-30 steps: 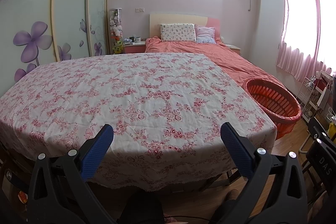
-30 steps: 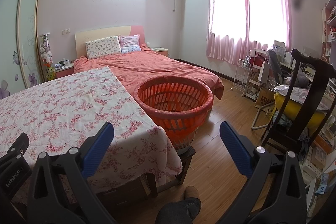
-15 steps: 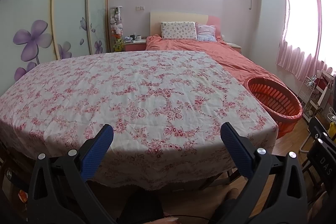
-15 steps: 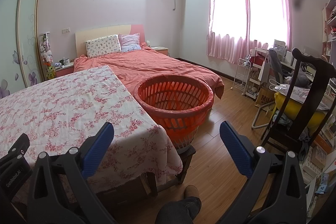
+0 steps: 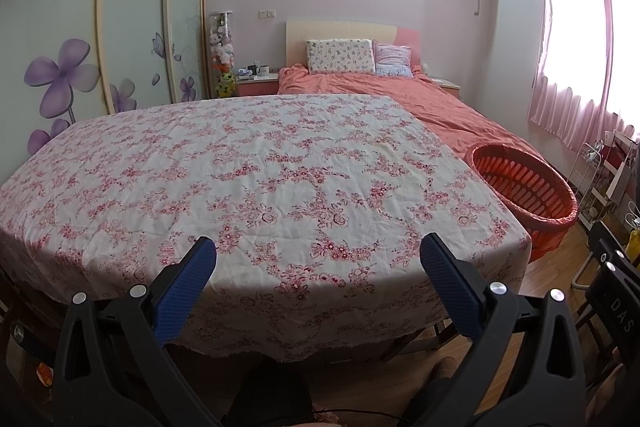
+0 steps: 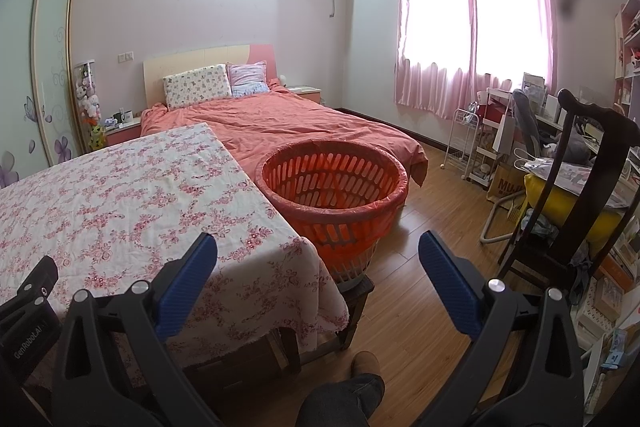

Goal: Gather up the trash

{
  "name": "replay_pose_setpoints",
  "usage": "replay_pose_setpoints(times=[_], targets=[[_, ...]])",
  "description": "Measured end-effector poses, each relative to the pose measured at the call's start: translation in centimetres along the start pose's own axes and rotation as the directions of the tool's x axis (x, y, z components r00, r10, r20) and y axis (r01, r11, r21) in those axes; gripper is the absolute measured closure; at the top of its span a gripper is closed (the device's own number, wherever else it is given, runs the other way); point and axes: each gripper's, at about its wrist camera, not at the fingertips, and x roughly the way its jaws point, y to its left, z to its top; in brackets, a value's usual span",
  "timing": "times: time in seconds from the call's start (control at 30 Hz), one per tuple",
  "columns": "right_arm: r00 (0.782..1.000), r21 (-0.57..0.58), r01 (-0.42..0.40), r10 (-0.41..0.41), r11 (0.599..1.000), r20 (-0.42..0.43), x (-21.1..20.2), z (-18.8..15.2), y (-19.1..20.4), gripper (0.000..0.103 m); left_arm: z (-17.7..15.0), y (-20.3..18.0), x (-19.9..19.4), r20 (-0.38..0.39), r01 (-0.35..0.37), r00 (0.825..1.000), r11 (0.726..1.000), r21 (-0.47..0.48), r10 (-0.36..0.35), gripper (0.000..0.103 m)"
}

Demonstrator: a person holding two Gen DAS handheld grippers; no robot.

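Observation:
A round orange slatted basket [image 6: 334, 187] lined with a pink bag stands on a stool at the right end of the table; it also shows in the left wrist view [image 5: 524, 187]. I see no trash on the floral tablecloth [image 5: 256, 179], also in the right wrist view [image 6: 120, 203]. My left gripper [image 5: 318, 259] is open and empty, held before the table's near edge. My right gripper [image 6: 318, 259] is open and empty, near the table's right corner, short of the basket. The left gripper's body [image 6: 28, 311] shows at the lower left of the right wrist view.
A bed with an orange cover [image 6: 296, 123] lies behind the table and basket. A dark wooden chair [image 6: 580, 195] and a cluttered desk and white cart [image 6: 468, 143] stand at the right. Wardrobe doors [image 5: 132, 19] line the left wall. The floor [image 6: 424, 251] is wood.
Both views have tilted up very slightly, so the table and basket sit a little lower in frame. Both grippers stay open and empty.

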Motion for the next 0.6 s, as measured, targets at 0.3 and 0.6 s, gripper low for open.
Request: replay_pose_setpoints(times=[0.3, 0.6], targets=[[1.000, 0.001, -0.001, 0.001, 1.000, -0.004, -0.17, -0.39, 0.00, 0.005, -0.18, 0.02, 0.36, -0.009, -0.002, 1.000, 1.000, 0.005, 0.002, 0.003], [1.000, 0.001, -0.002, 0.002, 1.000, -0.006, -0.12, -0.26, -0.06, 0.004, -0.13, 0.03, 0.50, -0.017, -0.006, 1.000, 1.000, 0.007, 0.006, 0.003]])
